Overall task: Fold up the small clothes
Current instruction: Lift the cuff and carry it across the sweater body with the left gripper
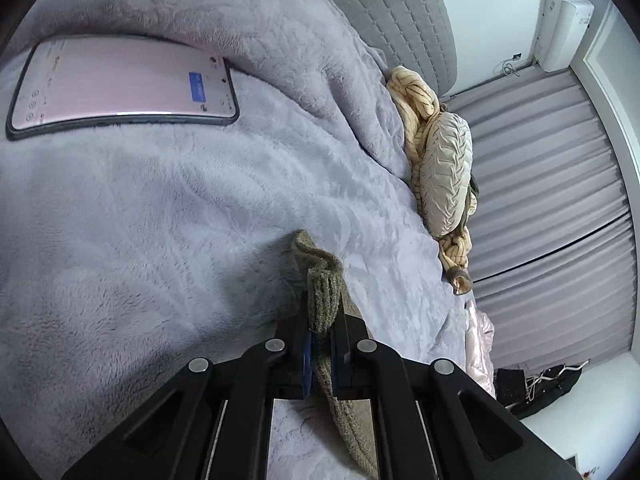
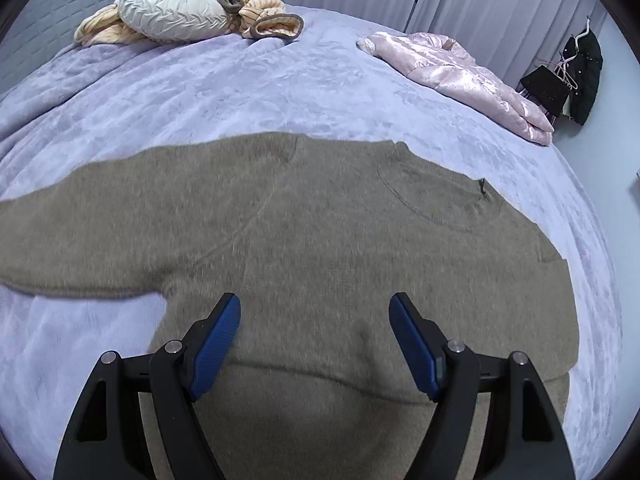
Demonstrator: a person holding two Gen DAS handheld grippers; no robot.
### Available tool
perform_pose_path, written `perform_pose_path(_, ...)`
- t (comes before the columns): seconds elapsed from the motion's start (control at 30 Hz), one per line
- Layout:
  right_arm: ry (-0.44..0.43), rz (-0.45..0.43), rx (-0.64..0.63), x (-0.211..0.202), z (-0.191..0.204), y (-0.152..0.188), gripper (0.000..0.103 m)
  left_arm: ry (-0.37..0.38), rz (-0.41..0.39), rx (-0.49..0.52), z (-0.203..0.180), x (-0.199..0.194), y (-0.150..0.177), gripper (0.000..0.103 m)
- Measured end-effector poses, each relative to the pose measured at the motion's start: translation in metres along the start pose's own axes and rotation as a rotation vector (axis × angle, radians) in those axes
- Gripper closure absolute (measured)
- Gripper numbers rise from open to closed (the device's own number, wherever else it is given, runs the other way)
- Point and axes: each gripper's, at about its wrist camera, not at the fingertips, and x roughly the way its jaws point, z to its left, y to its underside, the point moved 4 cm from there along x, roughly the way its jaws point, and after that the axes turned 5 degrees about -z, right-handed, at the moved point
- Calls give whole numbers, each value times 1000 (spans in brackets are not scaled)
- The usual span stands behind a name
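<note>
Left gripper (image 1: 322,320) clamped on sweater (image 2: 304,232) cuff, lifted off blanket (image 1: 140,220). Right gripper (image 2: 316,340) wide apart, gripping nothing, over sweater spread flat. Phone (image 1: 120,84) screen text unreadable.

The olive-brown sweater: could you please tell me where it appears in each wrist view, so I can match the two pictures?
Left wrist view: only a ribbed edge of the olive-brown sweater shows, bottom centre, pinched in the left gripper.
Right wrist view: the sweater lies spread flat across the middle and lower picture, under the open right gripper.
Shared landmark: the round pleated cushion on the lavender blanket.
</note>
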Motion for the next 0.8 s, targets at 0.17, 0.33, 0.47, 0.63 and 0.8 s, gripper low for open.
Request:
perform_pose_path(0.17,3,46,0,34,31,-35,23,-26,-26,99,-16,-17,2,96)
perform_pose_path(0.33,32,80,-57,51,86,-35,23,-46,-23,154,-25,-28,2,96)
perform_pose_path(0.47,-38,35,-154,30,140,-28,23,-58,10,259,-53,-34,14,96)
perform_pose_path(0.63,-470,120,-45,1,147,-18,23,-49,65,429,-114,-37,51,96)
perform_pose_path(0.8,-366,59,6,-22,79,-18,23,0,114,556,-177,-38,100,96)
